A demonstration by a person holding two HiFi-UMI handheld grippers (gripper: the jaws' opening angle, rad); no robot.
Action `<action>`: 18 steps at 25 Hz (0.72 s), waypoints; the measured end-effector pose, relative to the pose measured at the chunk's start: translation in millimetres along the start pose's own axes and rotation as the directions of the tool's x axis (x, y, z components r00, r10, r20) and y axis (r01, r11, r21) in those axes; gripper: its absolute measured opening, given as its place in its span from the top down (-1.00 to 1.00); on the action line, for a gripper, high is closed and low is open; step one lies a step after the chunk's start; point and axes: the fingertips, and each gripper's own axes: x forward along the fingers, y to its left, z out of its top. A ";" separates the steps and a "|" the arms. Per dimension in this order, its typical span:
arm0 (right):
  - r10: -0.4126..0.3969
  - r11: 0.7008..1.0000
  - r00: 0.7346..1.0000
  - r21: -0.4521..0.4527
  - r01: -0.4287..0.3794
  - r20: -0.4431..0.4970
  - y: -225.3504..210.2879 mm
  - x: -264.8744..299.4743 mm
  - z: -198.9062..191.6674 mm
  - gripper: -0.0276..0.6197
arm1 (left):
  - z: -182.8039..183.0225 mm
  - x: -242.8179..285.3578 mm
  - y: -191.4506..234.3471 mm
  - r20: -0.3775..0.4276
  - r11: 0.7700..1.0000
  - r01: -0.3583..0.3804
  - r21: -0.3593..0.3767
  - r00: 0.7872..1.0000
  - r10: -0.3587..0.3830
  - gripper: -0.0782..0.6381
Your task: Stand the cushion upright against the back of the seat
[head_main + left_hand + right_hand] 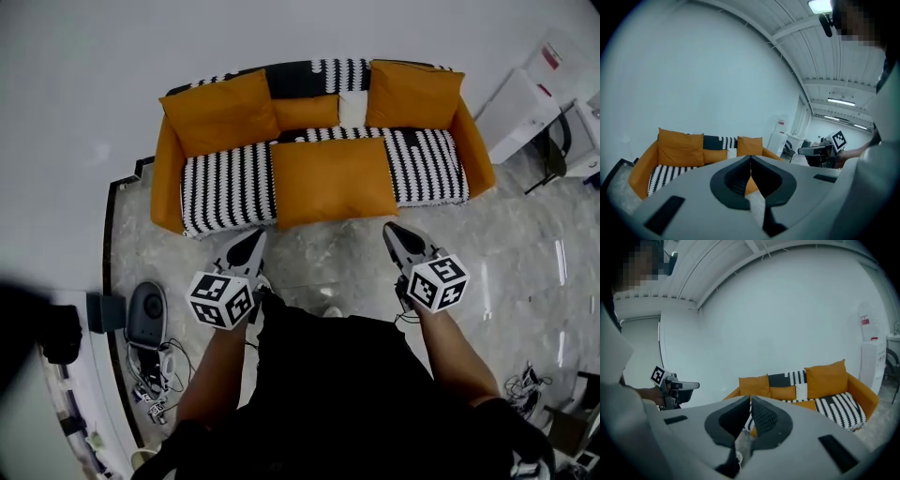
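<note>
Our left gripper and right gripper sit closed and empty at lower centre, while the cushion lies flat on the sofa seat at upper centre, so we judge nothing done yet.

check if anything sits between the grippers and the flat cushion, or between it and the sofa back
Only bare floor separates the left gripper and right gripper from the flat cushion. Behind it, a small orange cushion and a white cushion lean against the middle of the sofa back.
</note>
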 end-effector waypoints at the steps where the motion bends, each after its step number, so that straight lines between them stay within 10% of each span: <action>1: -0.009 1.000 1.000 0.008 0.009 -0.006 -7.0 -9.3 -4.9 0.79 | -2.6 1.3 -4.4 -0.004 1.000 -0.005 0.002 1.000 0.005 0.73; 18: -0.160 0.983 0.984 0.077 0.166 -0.075 -98.4 -31.5 -40.3 0.79 | -23.8 46.1 -1.5 -0.129 1.000 0.000 0.012 0.992 0.002 0.73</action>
